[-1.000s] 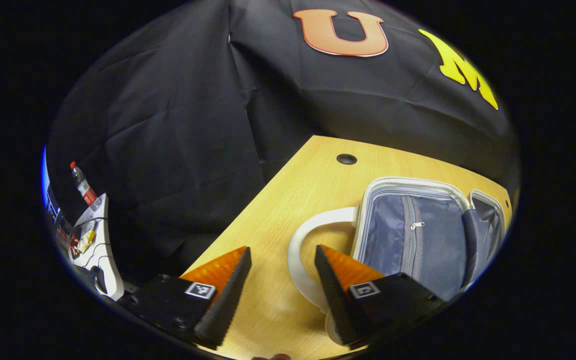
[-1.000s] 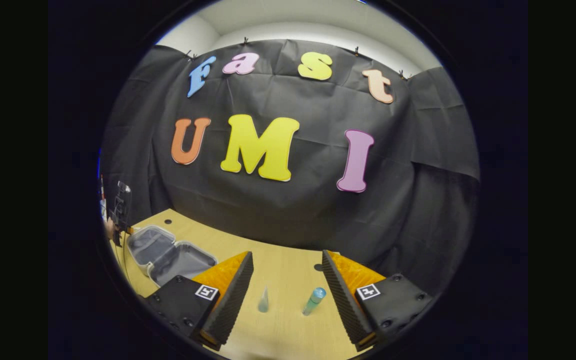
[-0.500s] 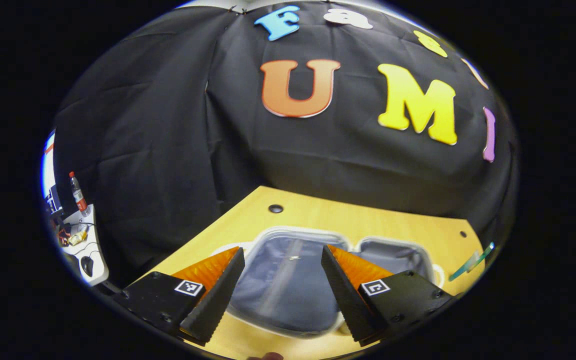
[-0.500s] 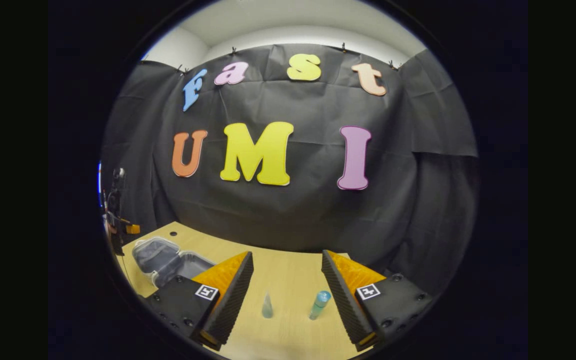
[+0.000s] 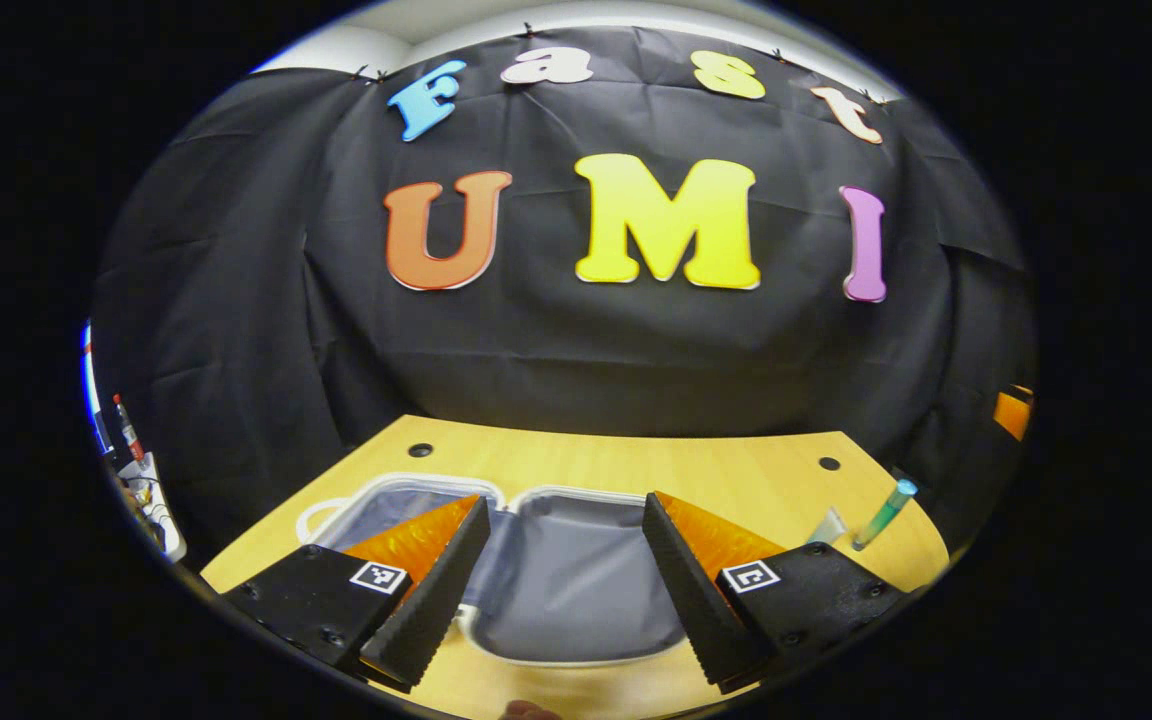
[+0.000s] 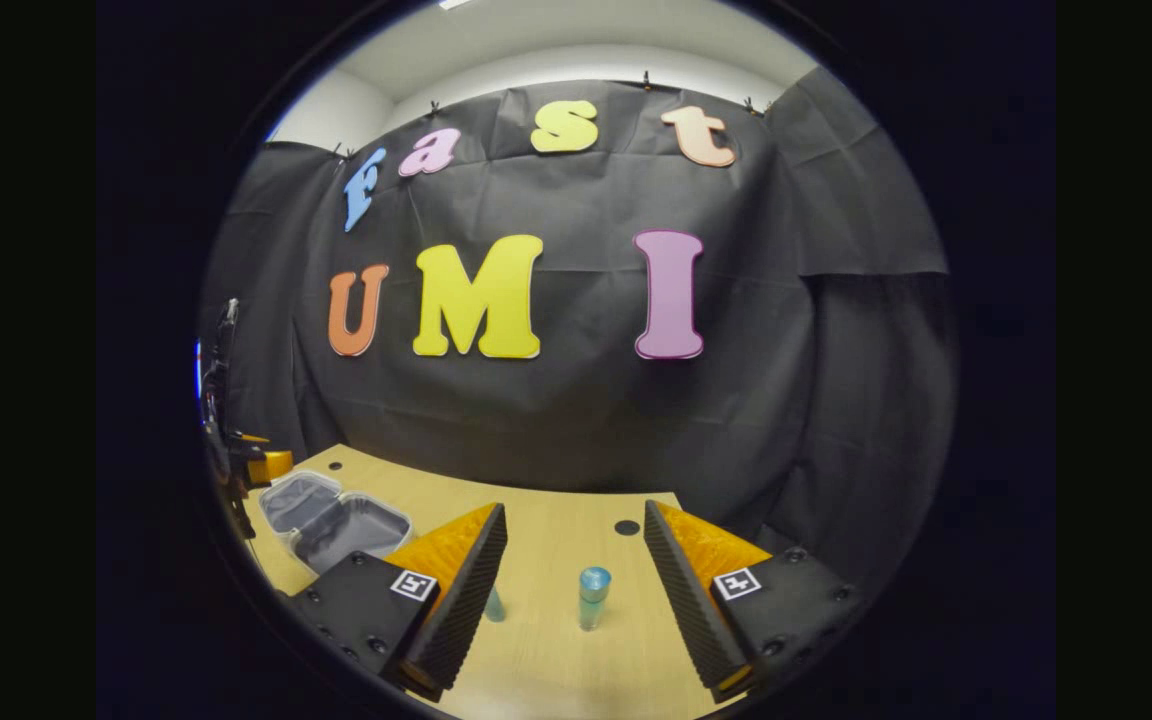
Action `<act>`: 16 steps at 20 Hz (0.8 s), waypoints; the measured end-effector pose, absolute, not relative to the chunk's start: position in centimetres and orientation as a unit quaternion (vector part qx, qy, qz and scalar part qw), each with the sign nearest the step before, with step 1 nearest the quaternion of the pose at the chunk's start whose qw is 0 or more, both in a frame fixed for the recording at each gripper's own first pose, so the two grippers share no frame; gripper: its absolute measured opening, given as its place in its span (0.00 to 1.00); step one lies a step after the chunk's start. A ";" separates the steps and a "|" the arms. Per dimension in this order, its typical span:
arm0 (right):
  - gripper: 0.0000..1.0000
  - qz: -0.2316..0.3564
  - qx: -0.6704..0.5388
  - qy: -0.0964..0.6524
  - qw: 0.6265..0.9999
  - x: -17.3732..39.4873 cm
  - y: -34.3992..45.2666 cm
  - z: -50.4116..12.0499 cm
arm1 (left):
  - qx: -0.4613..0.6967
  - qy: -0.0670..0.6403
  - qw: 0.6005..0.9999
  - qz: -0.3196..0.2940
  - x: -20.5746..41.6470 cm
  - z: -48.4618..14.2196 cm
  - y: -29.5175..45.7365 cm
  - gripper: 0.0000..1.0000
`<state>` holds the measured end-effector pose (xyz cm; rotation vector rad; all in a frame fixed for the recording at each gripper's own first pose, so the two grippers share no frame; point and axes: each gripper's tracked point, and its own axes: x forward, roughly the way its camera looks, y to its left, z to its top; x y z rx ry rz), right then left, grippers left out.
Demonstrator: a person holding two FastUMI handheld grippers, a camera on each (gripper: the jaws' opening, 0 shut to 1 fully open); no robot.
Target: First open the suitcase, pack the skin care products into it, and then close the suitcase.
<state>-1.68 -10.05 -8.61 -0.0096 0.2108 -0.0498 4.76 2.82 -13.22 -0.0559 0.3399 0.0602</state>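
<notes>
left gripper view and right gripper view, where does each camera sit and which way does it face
Left gripper view: rides the left gripper, looks forward over the open suitcase on the wooden table; its two fingers spread apart, a fingertip at the bottom edge.
Right gripper view: rides the right gripper, looks along the table at the blue-capped bottle standing between its spread fingers, a smaller bottle by the left finger.
Shared: suitcase, table, both bottles, the booth wall; the right gripper view also shows the other gripper far left.

Both the left gripper (image 5: 566, 580) and the right gripper (image 6: 576, 590) carry wedge-shaped fingers with ribbed inner faces, each bolted to a black screw-studded block wearing a small square black-and-white marker on top.
</notes>
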 end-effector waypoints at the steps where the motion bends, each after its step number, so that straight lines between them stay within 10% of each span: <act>1: 0.82 -0.027 -0.006 0.108 0.994 -1.9 -10.7 -8.9 | -0.030 0.176 0.984 0.011 4.7 -13.7 0.6 0.98; 16: 0.82 -0.046 -0.020 0.192 0.980 -4.3 -18.2 -13.4 | -0.018 0.263 0.952 -0.159 4.8 -26.3 -23.5 0.99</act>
